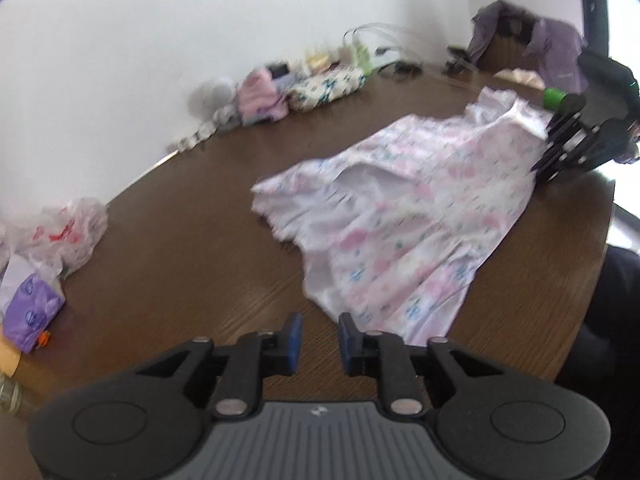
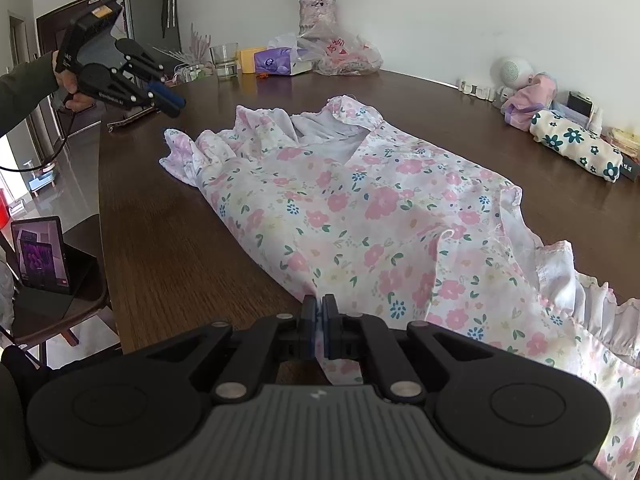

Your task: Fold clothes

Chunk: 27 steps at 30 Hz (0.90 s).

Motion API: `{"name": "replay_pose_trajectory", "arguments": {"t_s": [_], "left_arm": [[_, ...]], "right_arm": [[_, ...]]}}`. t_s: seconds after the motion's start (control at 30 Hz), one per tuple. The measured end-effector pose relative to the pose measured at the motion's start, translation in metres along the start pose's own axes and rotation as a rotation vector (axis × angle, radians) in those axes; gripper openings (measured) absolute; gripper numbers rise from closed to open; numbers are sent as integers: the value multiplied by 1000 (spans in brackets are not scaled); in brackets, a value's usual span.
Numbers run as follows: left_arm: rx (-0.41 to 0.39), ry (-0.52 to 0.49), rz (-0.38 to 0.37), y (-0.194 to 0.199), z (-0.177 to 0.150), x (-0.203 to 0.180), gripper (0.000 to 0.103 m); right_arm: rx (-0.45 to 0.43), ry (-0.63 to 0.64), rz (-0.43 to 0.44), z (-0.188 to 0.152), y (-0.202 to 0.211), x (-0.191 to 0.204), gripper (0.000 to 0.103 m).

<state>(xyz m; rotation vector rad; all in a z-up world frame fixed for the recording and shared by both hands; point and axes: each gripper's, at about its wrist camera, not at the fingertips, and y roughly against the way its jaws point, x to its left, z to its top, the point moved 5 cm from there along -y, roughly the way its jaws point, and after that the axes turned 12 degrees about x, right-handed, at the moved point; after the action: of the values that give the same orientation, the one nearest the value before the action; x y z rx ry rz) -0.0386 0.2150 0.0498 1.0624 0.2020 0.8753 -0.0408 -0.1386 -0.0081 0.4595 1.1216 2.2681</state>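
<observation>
While pinched by the right gripper [image 2: 319, 312], the dress [image 2: 360, 208] apparently sprawls ahead.

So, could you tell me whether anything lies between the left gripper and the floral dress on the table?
Nothing visible does. The left gripper is open and empty above bare table, with the floral dress just ahead. The right gripper already pinches its edge.
</observation>
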Motion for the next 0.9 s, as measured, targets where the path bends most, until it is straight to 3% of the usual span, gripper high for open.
{"name": "replay_pose_trajectory", "arguments": {"t_s": [0.03, 0.1, 0.17, 0.27, 0.37, 0.43, 0.47, 0.6, 0.77, 0.83, 0.9], "left_arm": [[-23, -62, -15, 1, 7, -15, 48], [-36, -224, -47, -8, 16, -48, 52], [4, -336, -58, -28, 21, -71, 51], [63, -376, -38, -58, 23, -80, 45], [59, -362, -38, -65, 24, -75, 34], [82, -371, -40, -67, 22, -72, 10], [93, -376, -41, -68, 20, -70, 6], [147, -410, 39, -69, 9, -55, 4], [254, -299, 153, -63, -13, -10, 3], [225, -161, 178, -46, -15, 16, 3], [147, -23, 224, -23, -6, 35, 5]], "right_arm": [[0, -2, 2, 0, 0, 0, 3], [0, -5, 7, 1, 0, 0, 3], [-3, -8, 10, 1, 0, 0, 3], [-8, -12, 13, -1, 1, -2, 3], [-17, -22, 22, -5, 1, -7, 3], [-18, -25, 27, -4, 0, -8, 3], [-19, -23, 27, -4, 0, -8, 3], [-27, -20, 22, -7, 2, -4, 3], [-49, -28, 15, -11, 3, 0, 3], [-57, -29, 13, -11, 3, 1, 3], [-61, -35, 12, -11, 4, 3, 6]]}}
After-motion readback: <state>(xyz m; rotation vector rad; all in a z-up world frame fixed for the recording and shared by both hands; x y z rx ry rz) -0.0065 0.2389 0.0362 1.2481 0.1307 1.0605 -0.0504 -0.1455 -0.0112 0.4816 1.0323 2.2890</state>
